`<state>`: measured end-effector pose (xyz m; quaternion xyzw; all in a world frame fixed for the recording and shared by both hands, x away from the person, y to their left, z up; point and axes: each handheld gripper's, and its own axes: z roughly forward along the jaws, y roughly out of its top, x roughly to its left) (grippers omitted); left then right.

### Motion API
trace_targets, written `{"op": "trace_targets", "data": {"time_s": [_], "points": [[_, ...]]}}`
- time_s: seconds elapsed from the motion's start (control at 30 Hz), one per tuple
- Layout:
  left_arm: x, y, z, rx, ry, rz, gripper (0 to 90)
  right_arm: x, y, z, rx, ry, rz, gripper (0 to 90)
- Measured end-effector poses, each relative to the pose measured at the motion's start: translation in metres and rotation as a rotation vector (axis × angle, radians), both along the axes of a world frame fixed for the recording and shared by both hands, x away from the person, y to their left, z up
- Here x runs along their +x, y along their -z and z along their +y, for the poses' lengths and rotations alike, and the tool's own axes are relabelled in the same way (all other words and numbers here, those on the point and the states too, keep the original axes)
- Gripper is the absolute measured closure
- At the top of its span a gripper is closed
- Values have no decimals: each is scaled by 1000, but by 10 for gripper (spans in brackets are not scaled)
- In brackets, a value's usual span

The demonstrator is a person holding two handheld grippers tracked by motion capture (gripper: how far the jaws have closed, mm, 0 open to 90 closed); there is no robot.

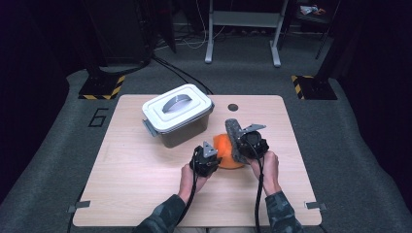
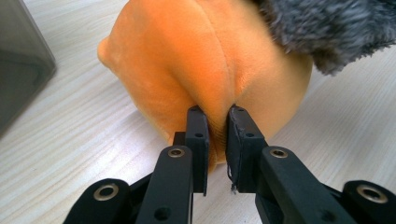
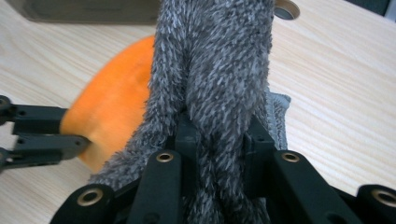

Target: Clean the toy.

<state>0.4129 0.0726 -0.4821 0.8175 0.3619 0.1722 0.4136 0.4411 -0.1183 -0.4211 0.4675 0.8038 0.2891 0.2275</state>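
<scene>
An orange plush piece (image 1: 226,149) (image 2: 205,60) (image 3: 116,107) lies on the wooden table (image 1: 145,184) between my two grippers. My left gripper (image 1: 206,162) (image 2: 217,140) is shut on a fold of the orange plush at its near edge. A grey furry plush piece (image 1: 234,132) (image 3: 215,70) (image 2: 327,28) lies over the orange one and stands up from it. My right gripper (image 1: 250,143) (image 3: 217,135) is shut on this grey fur, which bulges between its jaws. In the right gripper view the left gripper's jaws come in from the left edge, touching the orange plush.
A grey box with a white lid and grey handle (image 1: 177,114) (image 2: 21,60) stands just behind and left of the plush. A round hole (image 1: 233,107) (image 3: 286,8) is in the table's far middle. Bare wood spreads left, right and in front of the hands.
</scene>
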Motion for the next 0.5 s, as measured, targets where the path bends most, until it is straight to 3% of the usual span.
{"op": "trace_targets", "data": {"time_s": [0.4, 0.5], "points": [[1, 1, 1, 7, 0, 7, 799, 5, 15, -27, 5, 75, 29, 725], [1, 3, 1, 5, -10, 13, 799, 7, 21, -31, -20, 98, 41, 725]]}}
